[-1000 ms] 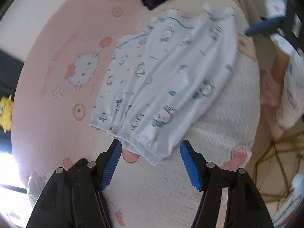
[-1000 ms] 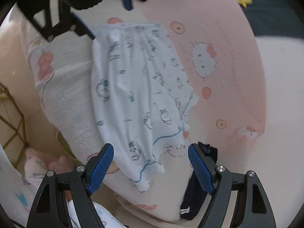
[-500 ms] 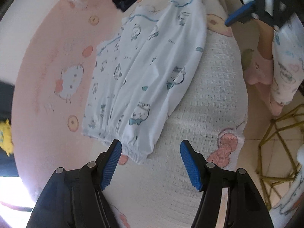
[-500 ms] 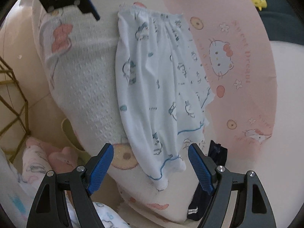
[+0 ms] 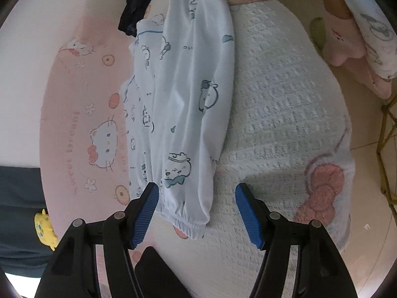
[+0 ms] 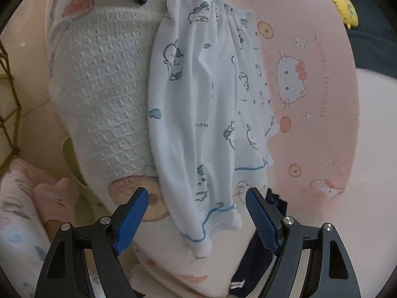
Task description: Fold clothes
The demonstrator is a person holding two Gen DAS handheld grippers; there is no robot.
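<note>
both claws apart: left claw (image 5: pixel 196 208) at pants (image 5: pixel 183 104) waistband, right claw (image 6: pixel 197 216) at cuffs. grip both layers, prob already halved lengthwise, w/ edges matched.

Pink cartoon-cat bedsheet (image 5: pixel 74 114) under white textured blanket (image 5: pixel 280 104), printed pants (image 5: pixel 183 94).

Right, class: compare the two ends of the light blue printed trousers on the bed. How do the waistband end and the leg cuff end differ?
The waistband is gathered elastic in plain white; the leg cuffs are wavy with blue piping. The waistband lies between the open fingers of the left hand-held gripper; the leg cuffs lie between those of the open right hand-held gripper. Both ends belong to the trousers, and neither is gripped.
</note>
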